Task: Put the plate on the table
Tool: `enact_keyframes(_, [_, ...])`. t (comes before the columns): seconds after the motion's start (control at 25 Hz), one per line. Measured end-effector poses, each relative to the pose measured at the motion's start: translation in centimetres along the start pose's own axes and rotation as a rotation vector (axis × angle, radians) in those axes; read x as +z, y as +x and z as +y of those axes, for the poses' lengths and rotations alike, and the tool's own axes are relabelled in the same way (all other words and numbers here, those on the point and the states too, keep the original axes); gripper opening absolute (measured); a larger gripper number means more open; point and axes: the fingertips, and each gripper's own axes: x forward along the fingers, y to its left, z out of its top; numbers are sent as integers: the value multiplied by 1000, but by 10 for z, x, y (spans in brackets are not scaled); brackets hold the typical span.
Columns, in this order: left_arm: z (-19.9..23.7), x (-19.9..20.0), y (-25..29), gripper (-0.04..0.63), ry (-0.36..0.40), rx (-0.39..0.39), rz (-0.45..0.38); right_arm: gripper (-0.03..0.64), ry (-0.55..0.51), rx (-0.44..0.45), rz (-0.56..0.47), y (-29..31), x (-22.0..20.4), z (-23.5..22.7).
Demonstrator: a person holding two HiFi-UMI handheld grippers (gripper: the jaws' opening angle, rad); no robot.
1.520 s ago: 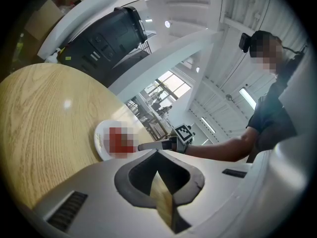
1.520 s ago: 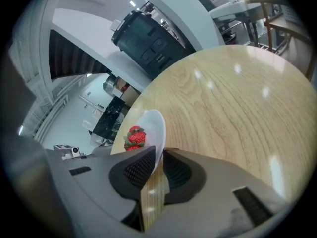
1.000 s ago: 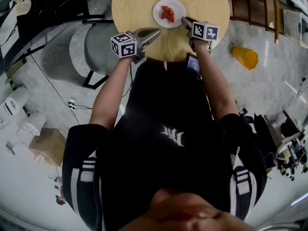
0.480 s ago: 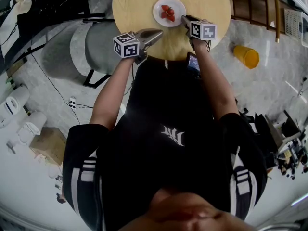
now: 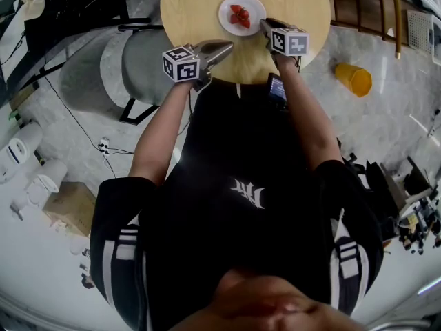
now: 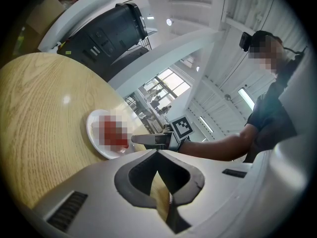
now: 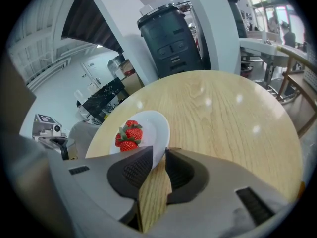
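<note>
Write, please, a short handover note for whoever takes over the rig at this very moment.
Left gripper: jaws together, nothing between them, held over the near part of the table.
Right gripper: jaws closed on the near rim of the plate.
Plate: appears to sit flat on the round wooden table, with strawberries on it.
Done: the plate looks set down.
Left: open the right jaws and draw that gripper back, probably gently, so the plate is not dragged.
</note>
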Motion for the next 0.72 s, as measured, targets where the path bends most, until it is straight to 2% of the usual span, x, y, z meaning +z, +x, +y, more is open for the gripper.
enact_keyframes(0.2, [-1,1,0,2,5,1,-1,84,-11,18,-38,-5,10,3])
enact_keyframes(0.28, [-2,3,0,2,10,1,-6,80,-41,29,-56,-9,16,7])
enact_keyframes(0.36, [-2,6,0,2,16,3,-12,32,-89,38,-72,-13,21,10])
enact_keyframes(0.44, [-1,11,-2,2,24,7,-17,31,-128,52,-86,-17,27,14])
enact_keyframes(0.56, [-2,17,-4,2,38,12,-22,2,-147,85,-121,-26,36,19])
enact_keyframes(0.72, [-7,26,-6,2,60,15,-32,2,-168,169,-183,-43,50,33])
